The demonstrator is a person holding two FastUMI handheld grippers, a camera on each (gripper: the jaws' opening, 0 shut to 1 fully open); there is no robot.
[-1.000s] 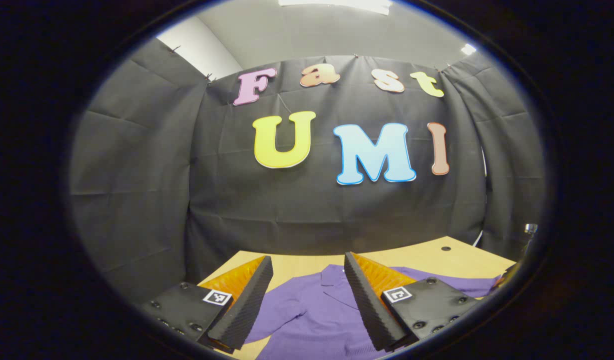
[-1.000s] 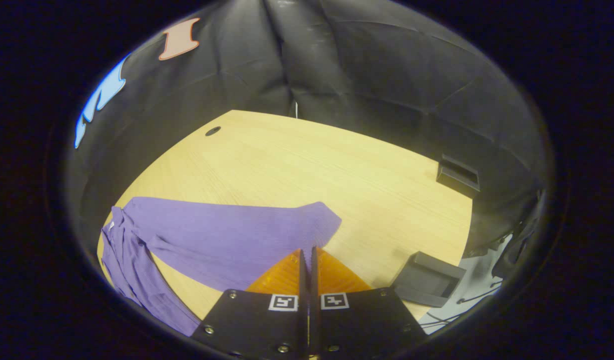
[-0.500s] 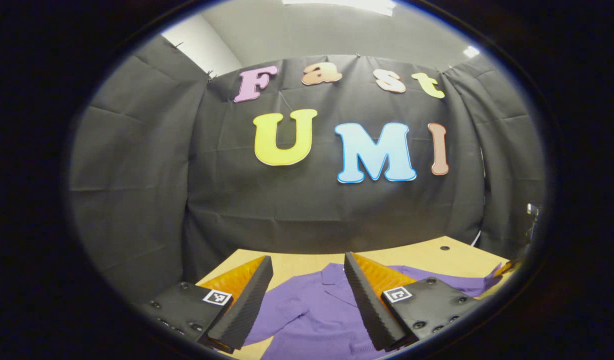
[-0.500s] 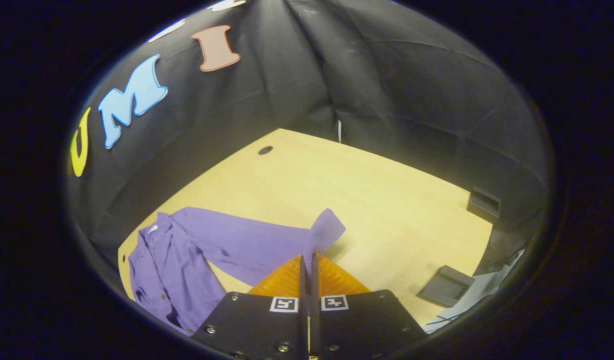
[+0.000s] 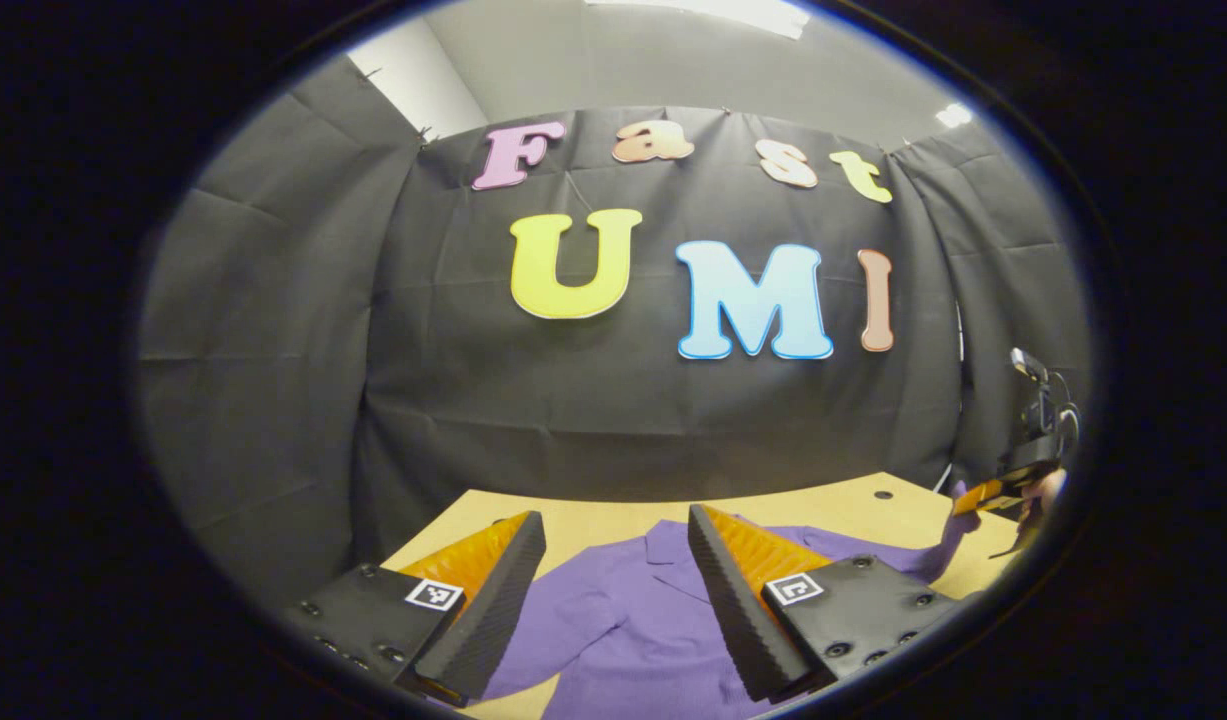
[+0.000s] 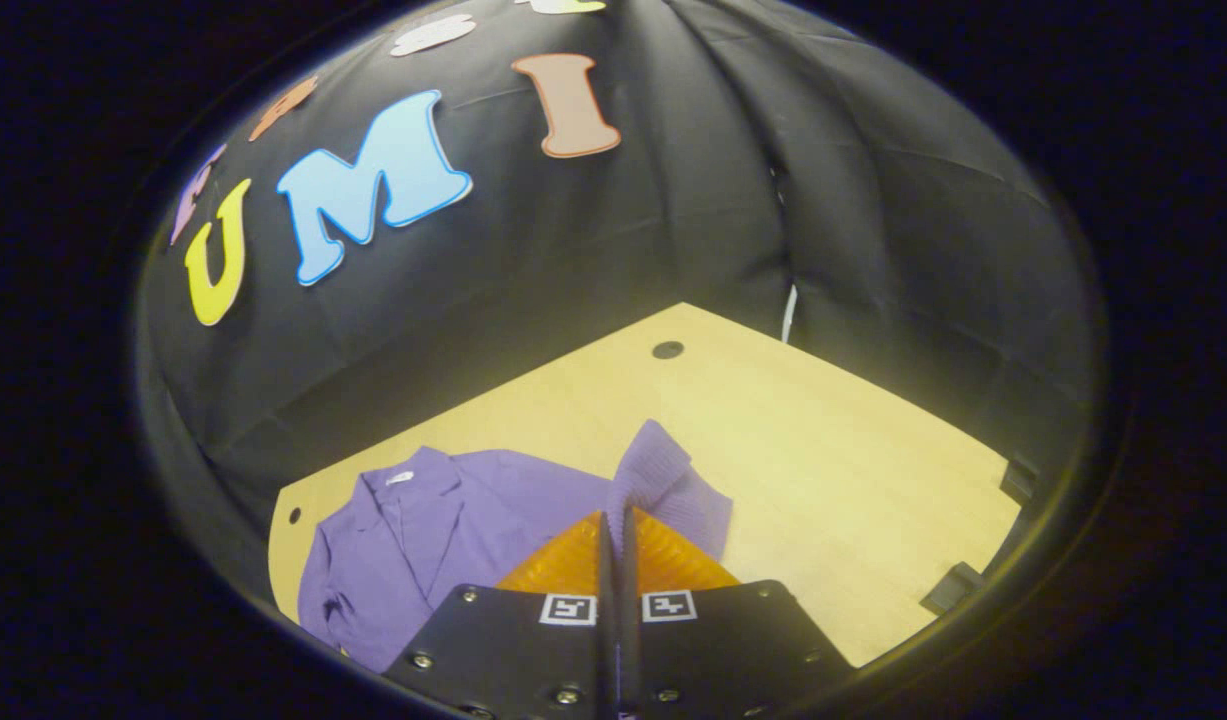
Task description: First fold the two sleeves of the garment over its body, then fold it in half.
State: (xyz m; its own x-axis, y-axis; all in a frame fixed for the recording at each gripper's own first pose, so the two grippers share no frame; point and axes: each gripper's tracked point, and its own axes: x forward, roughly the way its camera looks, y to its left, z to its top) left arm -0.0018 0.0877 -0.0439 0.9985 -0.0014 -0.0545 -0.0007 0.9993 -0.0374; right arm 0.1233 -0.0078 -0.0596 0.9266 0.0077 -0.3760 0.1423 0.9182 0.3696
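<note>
A purple collared garment (image 6: 413, 545) lies on the wooden table (image 6: 823, 450), collar toward the booth wall. My right gripper (image 6: 618, 515) is shut on the cuff of one sleeve (image 6: 653, 465), which stands up from the fingers above the table. In the left gripper view the garment (image 5: 623, 620) lies below my left gripper (image 5: 613, 560), which is open with nothing between its fingers. At the far right of that view the right gripper (image 5: 978, 497) holds the sleeve lifted off the table.
A round cable hole (image 6: 667, 350) sits in the table near the back wall. A smaller hole (image 6: 294, 516) lies by the table's left edge. Dark objects (image 6: 958, 585) stand at the right edge. Bare wood stretches right of the garment.
My right gripper has lifted the sleeve cuff off the table and carried it toward the garment's body. The left gripper has barely moved and stays open.
</note>
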